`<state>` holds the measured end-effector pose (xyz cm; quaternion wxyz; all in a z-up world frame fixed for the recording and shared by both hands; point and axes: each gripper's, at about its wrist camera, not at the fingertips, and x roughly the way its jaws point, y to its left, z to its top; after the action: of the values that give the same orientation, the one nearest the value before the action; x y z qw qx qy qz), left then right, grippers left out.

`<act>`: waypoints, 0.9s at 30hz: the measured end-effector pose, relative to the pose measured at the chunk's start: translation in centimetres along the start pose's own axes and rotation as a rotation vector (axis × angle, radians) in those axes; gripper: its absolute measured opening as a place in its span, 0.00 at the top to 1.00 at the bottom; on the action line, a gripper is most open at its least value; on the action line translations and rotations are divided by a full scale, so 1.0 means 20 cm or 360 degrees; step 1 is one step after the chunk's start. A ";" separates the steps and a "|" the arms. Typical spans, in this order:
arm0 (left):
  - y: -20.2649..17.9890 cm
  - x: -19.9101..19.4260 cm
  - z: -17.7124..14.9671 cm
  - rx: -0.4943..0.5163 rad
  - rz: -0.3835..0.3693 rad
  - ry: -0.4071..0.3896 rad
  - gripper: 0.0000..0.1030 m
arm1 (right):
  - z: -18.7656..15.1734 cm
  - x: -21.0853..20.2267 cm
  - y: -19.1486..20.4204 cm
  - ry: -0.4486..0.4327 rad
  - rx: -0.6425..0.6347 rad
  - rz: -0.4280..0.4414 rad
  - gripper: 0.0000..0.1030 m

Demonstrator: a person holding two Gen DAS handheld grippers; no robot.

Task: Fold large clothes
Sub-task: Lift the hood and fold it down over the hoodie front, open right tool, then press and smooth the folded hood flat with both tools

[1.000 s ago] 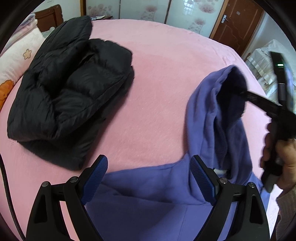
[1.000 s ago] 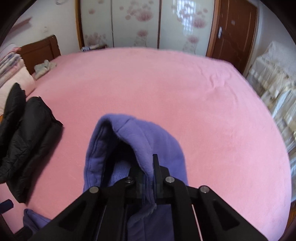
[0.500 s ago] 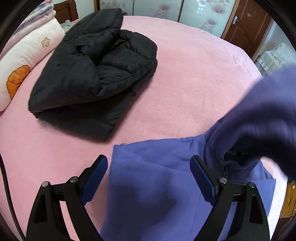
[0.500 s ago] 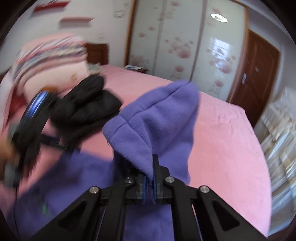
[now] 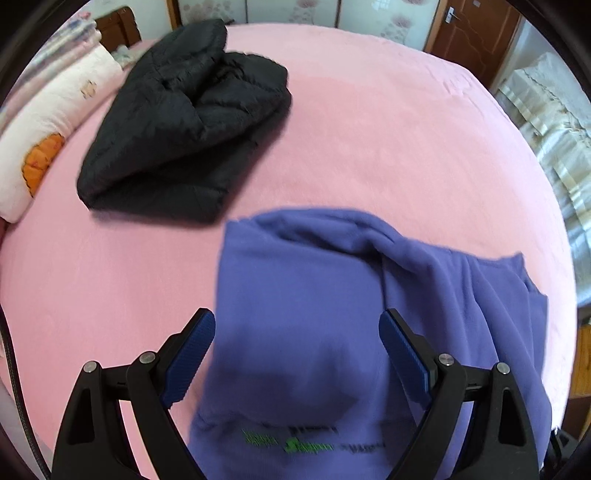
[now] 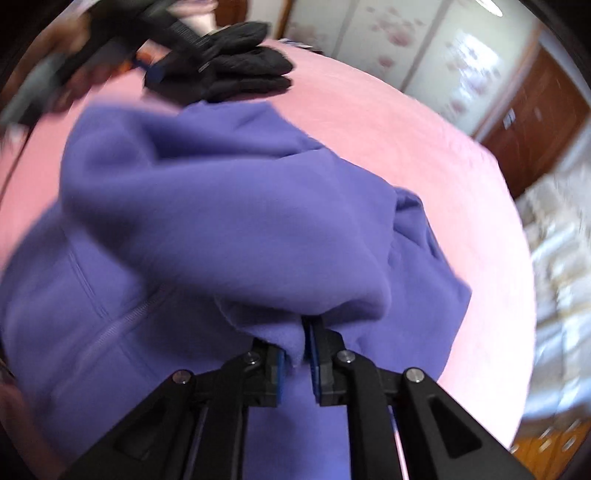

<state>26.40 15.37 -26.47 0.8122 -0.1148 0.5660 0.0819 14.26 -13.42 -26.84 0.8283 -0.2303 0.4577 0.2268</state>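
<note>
A purple hoodie point(image 5: 314, 288) lies on the pink bed point(image 5: 369, 129), its hood folded down over the body; green print point(image 5: 295, 445) shows near the bottom. My left gripper point(image 5: 297, 325) hangs open just above the hoodie's body, with nothing pinched. In the right wrist view the hoodie point(image 6: 221, 206) fills the middle. My right gripper point(image 6: 297, 354) has the hood's edge between its jaws, which are opening; a thin dark gap shows beside the right pad. A folded black padded jacket point(image 5: 184, 110) rests further back on the bed.
A cartoon-print pillow point(image 5: 48, 122) and striped bedding lie at the bed's left edge. Pale draped furniture point(image 5: 554, 129) stands to the right, a brown door point(image 5: 476, 33) behind. A blurred hand point(image 6: 70, 85) shows at the upper left of the right wrist view.
The right gripper has swung the hood from its stretched-out place over onto the hoodie's body, and its jaws have parted slightly. The left gripper has drifted along above the hoodie, still open.
</note>
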 end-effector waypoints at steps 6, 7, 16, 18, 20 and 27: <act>-0.04 0.01 -0.12 -0.0051 -0.0207 0.0167 0.13 | -0.12 0.04 0.13 -0.0181 -0.0316 -0.0507 0.65; -0.06 0.02 -0.14 -0.0044 -0.0232 0.0187 0.13 | -0.14 0.06 0.16 -0.0203 -0.0366 -0.0547 0.63; -0.17 0.14 -0.25 -0.0057 -0.0468 0.0423 0.13 | -0.10 -0.04 -0.13 0.0036 0.0473 0.0119 0.62; -0.14 0.18 -0.26 -0.0108 -0.0521 0.0451 0.13 | -0.07 -0.08 -0.24 0.0065 0.0696 0.0258 0.62; -0.13 0.18 -0.26 -0.0144 -0.0567 0.0457 0.13 | -0.04 -0.10 -0.32 0.0067 0.0825 0.0326 0.62; -0.12 0.21 -0.28 -0.0196 -0.0658 0.0492 0.13 | 0.09 0.03 -0.43 0.0186 0.1338 0.0658 0.56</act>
<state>23.49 11.57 -31.98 0.7072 -0.2884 0.6417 -0.0700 20.80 -18.97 -25.01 0.7599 0.2088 0.5920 0.1687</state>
